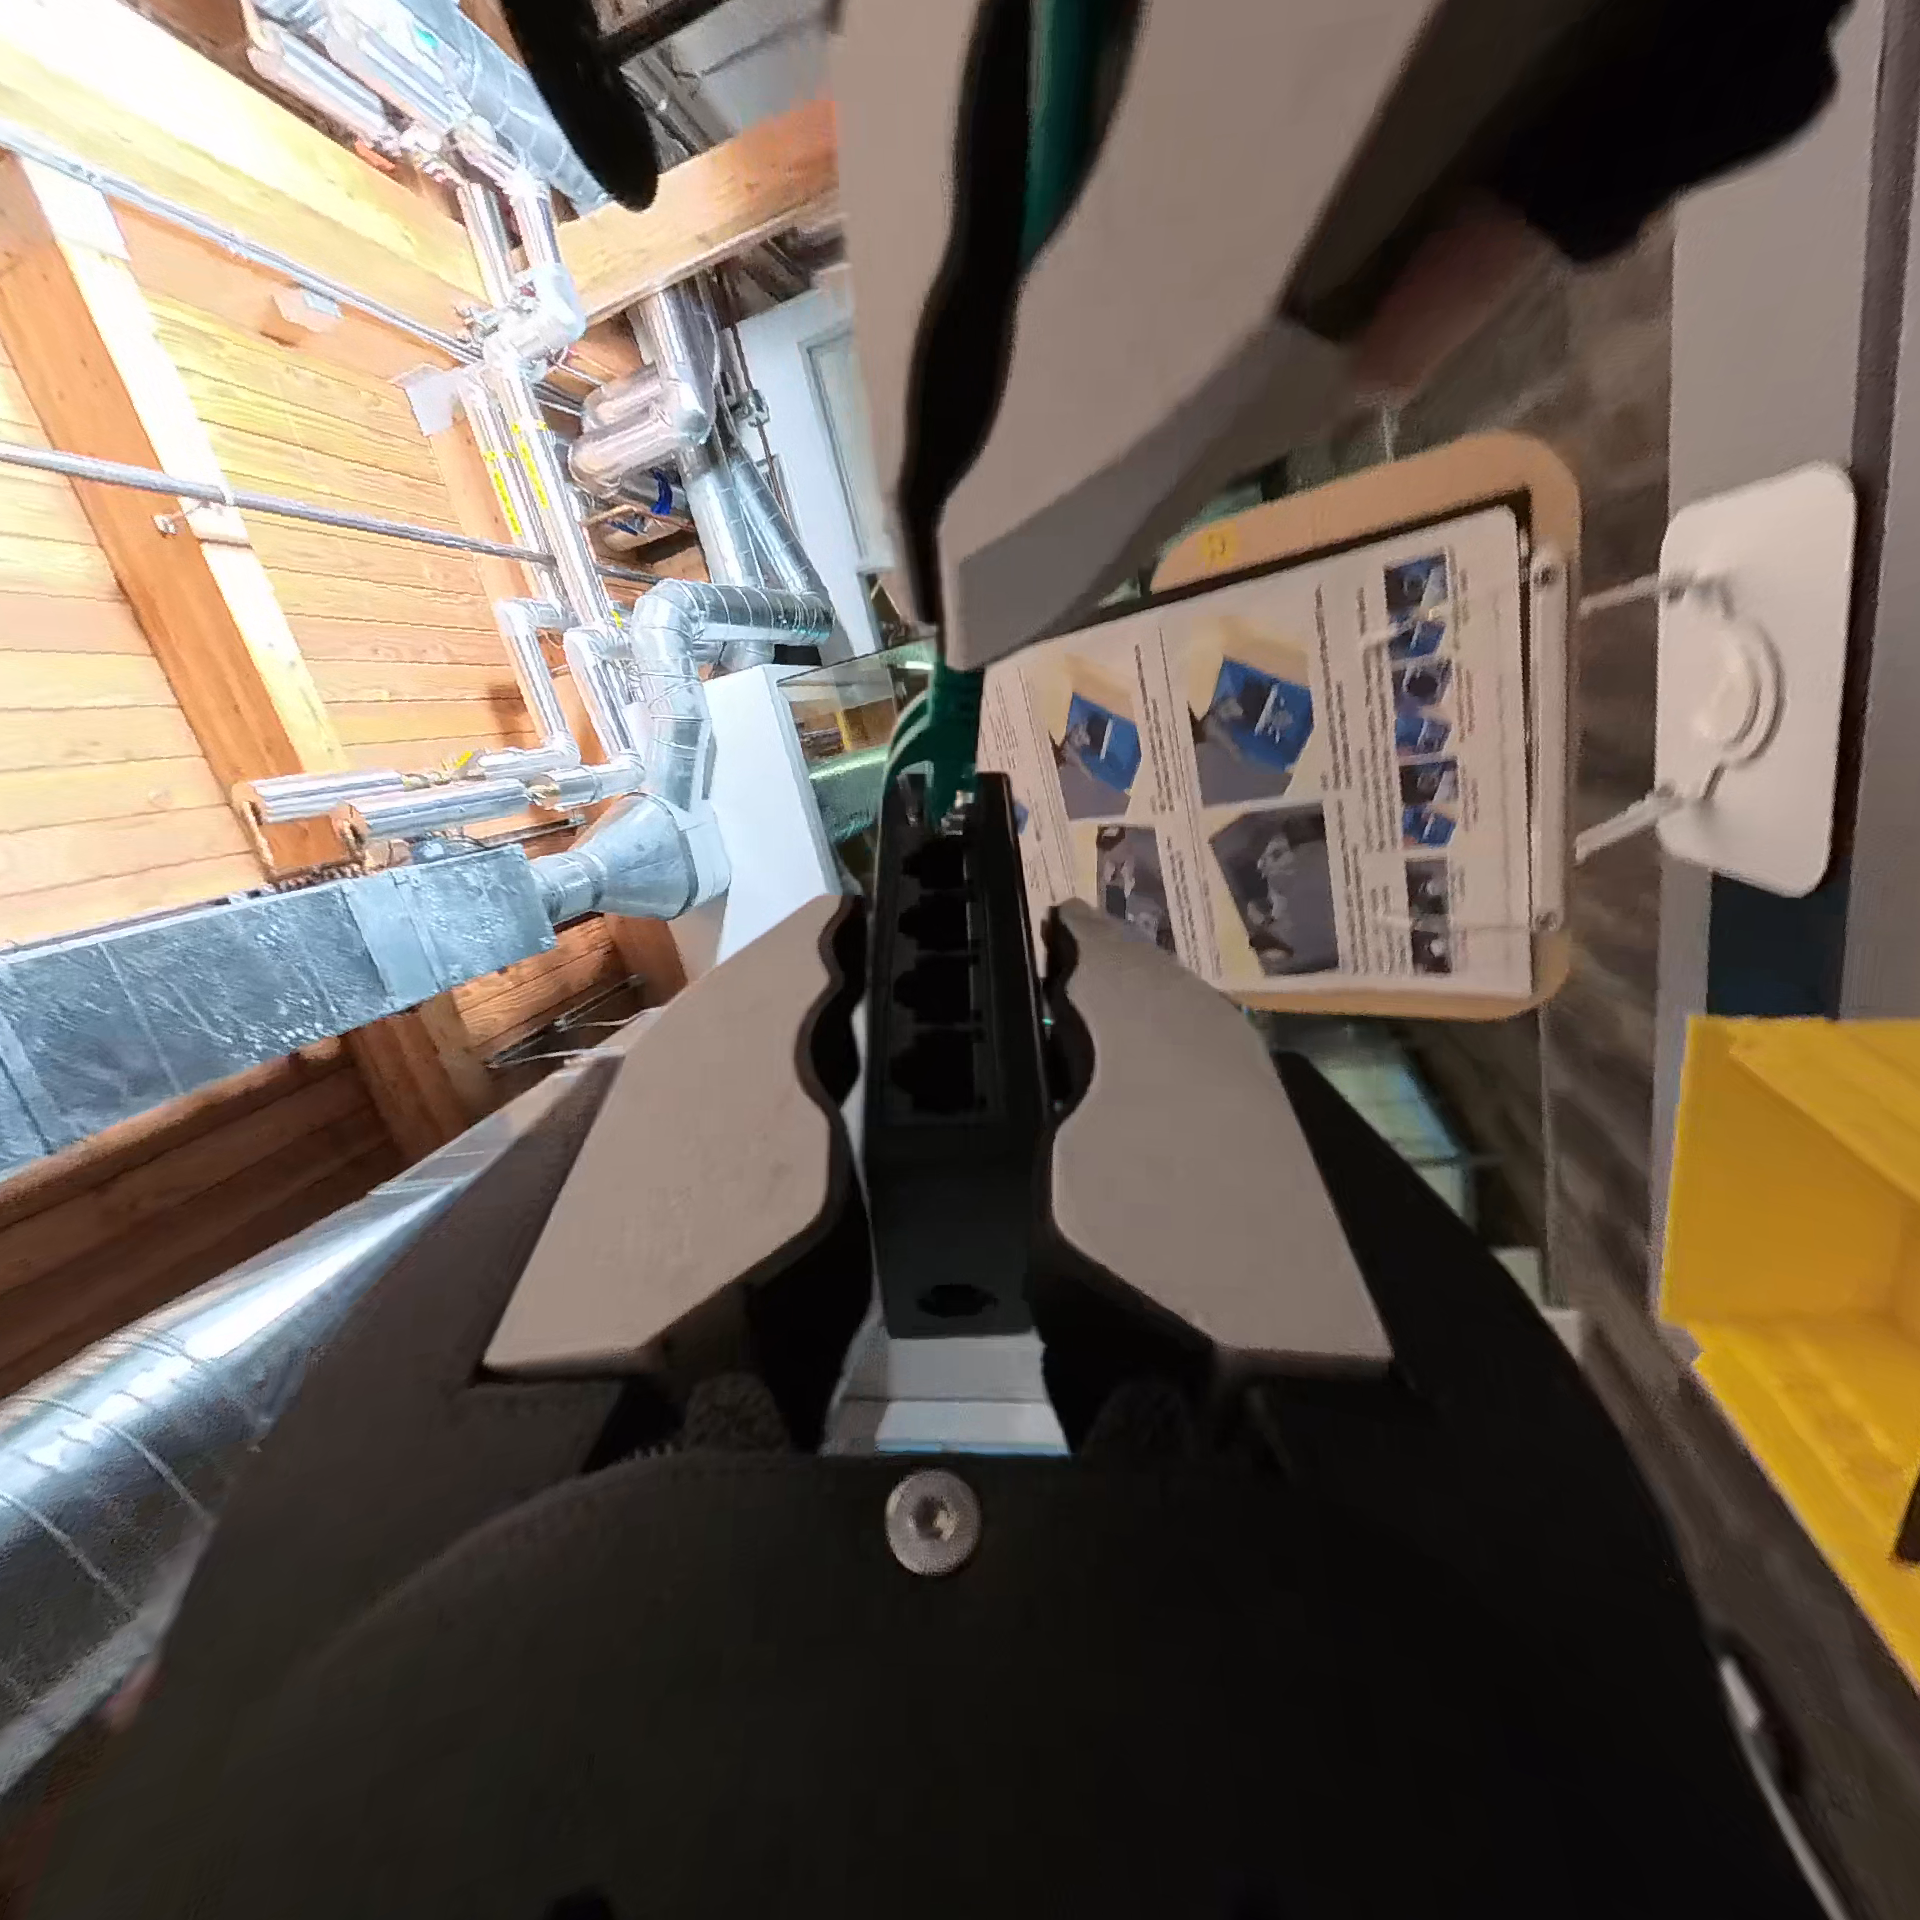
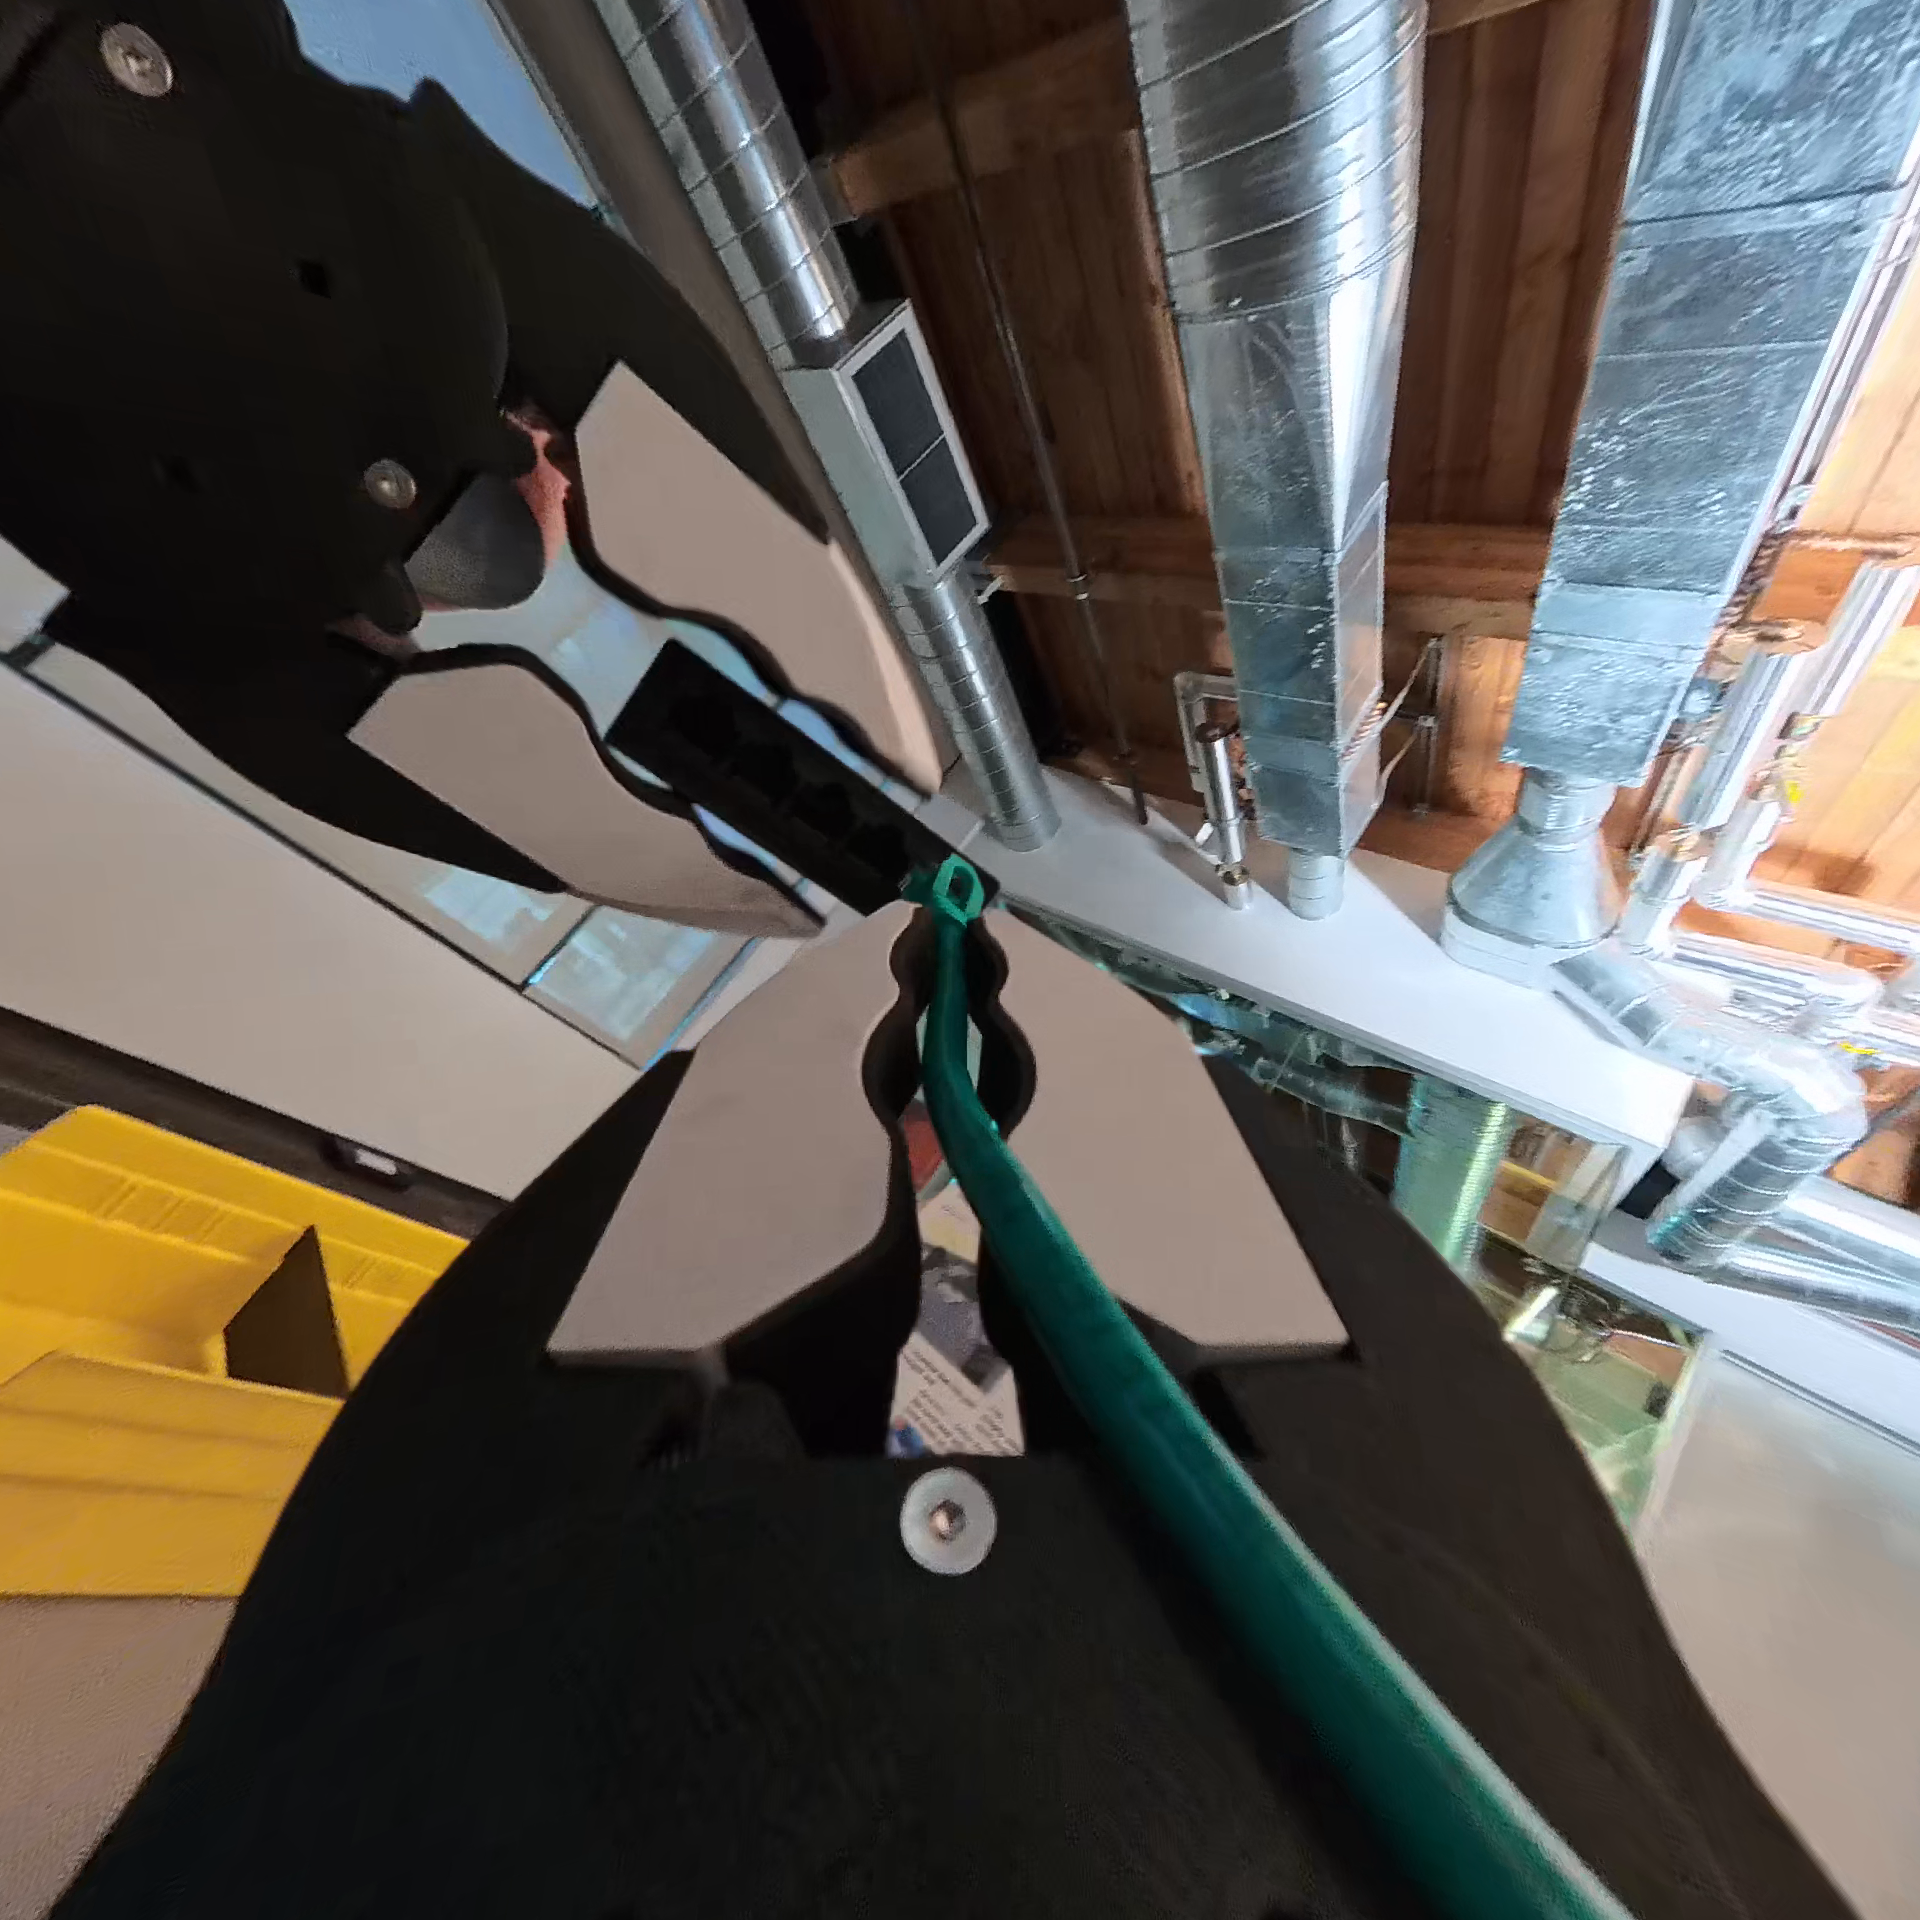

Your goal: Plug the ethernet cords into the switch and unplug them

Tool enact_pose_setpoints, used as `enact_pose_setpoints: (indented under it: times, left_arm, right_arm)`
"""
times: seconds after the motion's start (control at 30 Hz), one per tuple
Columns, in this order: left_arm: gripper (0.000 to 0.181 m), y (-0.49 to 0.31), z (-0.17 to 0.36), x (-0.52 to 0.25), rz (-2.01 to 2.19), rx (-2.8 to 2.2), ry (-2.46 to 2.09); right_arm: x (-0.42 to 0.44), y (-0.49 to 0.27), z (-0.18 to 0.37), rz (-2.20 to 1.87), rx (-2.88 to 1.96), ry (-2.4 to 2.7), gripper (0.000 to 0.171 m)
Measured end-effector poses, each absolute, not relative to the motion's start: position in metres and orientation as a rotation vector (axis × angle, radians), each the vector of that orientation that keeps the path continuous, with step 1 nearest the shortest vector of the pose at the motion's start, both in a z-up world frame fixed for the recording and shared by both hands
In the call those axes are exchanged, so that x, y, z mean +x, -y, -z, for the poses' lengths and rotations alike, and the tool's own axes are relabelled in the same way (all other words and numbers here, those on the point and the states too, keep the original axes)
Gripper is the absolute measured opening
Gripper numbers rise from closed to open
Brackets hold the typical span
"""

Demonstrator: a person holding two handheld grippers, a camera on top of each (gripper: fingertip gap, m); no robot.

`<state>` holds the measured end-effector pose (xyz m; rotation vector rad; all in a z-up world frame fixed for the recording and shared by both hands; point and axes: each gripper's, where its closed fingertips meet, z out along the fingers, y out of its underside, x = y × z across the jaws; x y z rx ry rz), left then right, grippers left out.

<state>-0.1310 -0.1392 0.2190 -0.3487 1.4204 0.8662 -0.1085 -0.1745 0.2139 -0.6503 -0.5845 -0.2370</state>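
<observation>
My left gripper [image 1: 951,925] is shut on a black ethernet switch [image 1: 945,1049], clamping its two long sides, with the row of ports facing the camera. A green ethernet cord [image 2: 1039,1226] runs between the fingers of my right gripper [image 2: 940,935], which is shut on it just behind the plug. The green plug [image 2: 951,888] sits at the switch's [image 2: 769,779] far-end port; how deep it is seated I cannot tell. In the left wrist view the right gripper [image 1: 940,623] comes down from above onto the plug [image 1: 940,748]. The other ports look empty.
A yellow plastic bin [image 1: 1787,1299] stands to the right, also in the right wrist view [image 2: 156,1351]. A printed sheet on a wooden board [image 1: 1351,779] hangs from a white hook plate [image 1: 1756,686]. Metal ducts [image 2: 1299,416] and pipes run behind. One gripper's finger ends stand about 5 centimetres off the other's.
</observation>
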Motion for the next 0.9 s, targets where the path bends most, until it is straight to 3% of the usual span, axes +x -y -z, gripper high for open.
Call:
enact_pose_setpoints:
  times: [0.13, 0.23, 0.33, 0.43, 0.53, 0.6, 0.9]
  left_arm:
    - [0.087, 0.143, -0.226, -0.132, -0.722, -0.544, -1.362]
    - [0.099, 0.153, -0.228, -0.146, -0.443, -0.707, -1.312]
    - [0.1, 0.156, -0.23, -0.151, 0.161, -0.911, -1.233]
    - [0.111, 0.131, -0.222, -0.144, 0.566, -1.034, -1.147]
    - [0.104, 0.126, -0.215, -0.129, 0.794, -0.968, -1.131]
    - [0.073, 0.133, -0.214, -0.121, 0.844, -0.834, -1.14]
    - [0.072, 0.121, -0.218, -0.117, 0.627, -0.627, -1.152]
  right_arm:
    - [-0.101, 0.18, -0.218, 0.387, -0.611, 0.576, 0.006]
    - [-0.099, 0.183, -0.219, 0.495, -0.572, 0.577, 0.006]
    - [-0.101, 0.186, -0.219, 0.579, -0.54, 0.592, 0.007]
    - [-0.105, 0.187, -0.217, 0.643, -0.526, 0.607, 0.006]
    - [-0.109, 0.187, -0.215, 0.68, -0.515, 0.623, 0.006]
    - [-0.108, 0.185, -0.214, 0.676, -0.516, 0.62, 0.006]
    - [-0.098, 0.167, -0.206, 0.497, -0.578, 0.618, 0.007]
